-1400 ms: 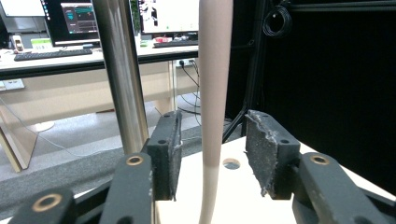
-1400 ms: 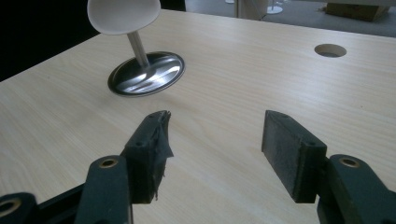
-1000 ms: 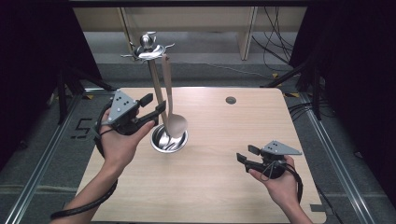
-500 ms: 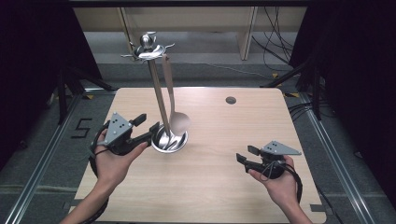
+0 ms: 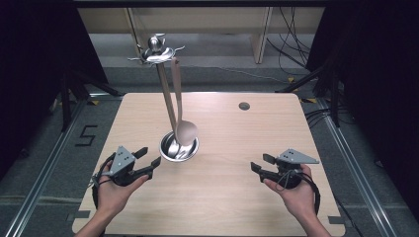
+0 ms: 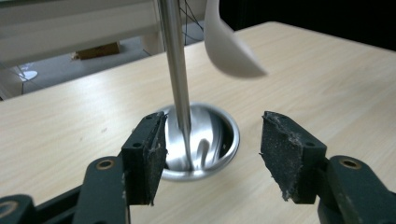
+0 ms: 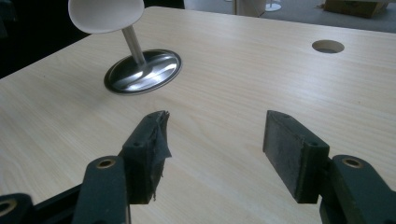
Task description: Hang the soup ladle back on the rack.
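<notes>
While both grippers rest low on the counter, this is the state:
Left fingers (image 6: 280, 158): released, grasping nothing, just beside the stand's round base (image 5: 179, 147).
Right fingers (image 7: 289, 149): released, well apart from the stand.
Spoon (image 5: 184, 129): hangs from the top hooks (image 5: 157, 53) beside the pole.
Progress: hanging looks done; probably only withdrawing is left.
</notes>
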`<state>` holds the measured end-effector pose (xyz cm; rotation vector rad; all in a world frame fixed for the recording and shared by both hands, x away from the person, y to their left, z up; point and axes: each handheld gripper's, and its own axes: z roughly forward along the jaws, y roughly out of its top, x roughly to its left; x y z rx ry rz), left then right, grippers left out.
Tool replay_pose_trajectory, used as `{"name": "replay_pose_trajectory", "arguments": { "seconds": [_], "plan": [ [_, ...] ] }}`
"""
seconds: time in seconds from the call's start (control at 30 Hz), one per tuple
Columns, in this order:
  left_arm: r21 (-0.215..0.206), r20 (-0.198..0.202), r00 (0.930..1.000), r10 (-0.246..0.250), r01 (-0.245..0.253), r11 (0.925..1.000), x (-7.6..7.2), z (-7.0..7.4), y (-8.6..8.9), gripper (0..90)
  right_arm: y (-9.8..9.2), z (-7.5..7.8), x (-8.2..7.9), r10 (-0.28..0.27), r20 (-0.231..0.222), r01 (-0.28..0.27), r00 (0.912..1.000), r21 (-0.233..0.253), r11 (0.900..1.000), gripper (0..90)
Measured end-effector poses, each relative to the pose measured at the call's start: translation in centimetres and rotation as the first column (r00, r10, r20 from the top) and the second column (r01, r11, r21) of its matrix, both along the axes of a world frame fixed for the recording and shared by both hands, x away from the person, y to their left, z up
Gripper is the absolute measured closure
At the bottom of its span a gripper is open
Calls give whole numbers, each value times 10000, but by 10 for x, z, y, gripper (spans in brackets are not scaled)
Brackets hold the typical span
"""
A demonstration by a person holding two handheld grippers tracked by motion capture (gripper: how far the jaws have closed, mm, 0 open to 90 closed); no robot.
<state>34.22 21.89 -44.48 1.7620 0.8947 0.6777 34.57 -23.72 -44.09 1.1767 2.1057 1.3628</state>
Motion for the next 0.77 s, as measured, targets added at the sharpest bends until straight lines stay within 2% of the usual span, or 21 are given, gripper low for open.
{"name": "replay_pose_trajectory", "arguments": {
  "seconds": [0.1,0.13,0.17,0.2,0.23,0.27,0.37,0.4,0.5,0.63,0.67,0.7,0.73,0.77],
  "plan": [
    [68,-84,10000,-43,43,10000,1,-9,7,400,-1,-1,0,38,-38,-38,10000,-1,10000,404],
    [83,-145,9999,-3,4,10000,1,-12,8,401,2,-2,-1,-58,-314,66,9995,251,9997,404],
    [147,-163,9999,13,-11,9999,2,-16,10,402,1,-1,-2,-77,-561,91,9984,248,9997,404],
    [269,-130,9999,-99,103,9996,3,-18,12,402,1,-1,-2,-77,-561,91,9984,248,9997,404],
    [363,-210,9998,-19,26,9993,3,-20,13,402,2,-2,-1,-104,-430,112,9990,189,9998,405],
    [341,-309,9995,-3,14,9994,4,-23,14,405,-1,-4,3,57,408,-42,9992,-363,9993,405],
    [141,-332,9994,58,-54,9999,6,-23,17,405,-1,-5,4,141,325,-129,9994,-351,9993,404],
    [161,-312,9995,62,-57,9999,7,-22,18,406,1,-8,3,117,-40,-118,9999,-277,9995,404],
    [-47,-358,9993,128,-130,9999,8,-23,19,407,2,-10,3,143,-116,-148,9998,-364,9992,401],
    [-69,-507,9984,249,-253,9997,9,-24,20,408,1,-10,3,91,3,-91,10000,-271,9996,399],
    [-126,-511,9984,260,-267,9996,9,-25,20,409,-2,-10,5,125,143,-116,9998,-599,9981,397],
    [-111,-435,9989,160,-165,9998,11,-25,21,409,-2,-10,5,125,143,-116,9998,-599,9981,397],
    [80,-429,9990,149,-146,9999,11,-24,22,409,-2,-10,5,132,149,-123,9998,-644,9979,397],
    [-123,-523,9983,273,-280,9995,10,-25,21,409,-1,-11,5,168,46,-166,9998,-445,9989,397]
  ]
}}
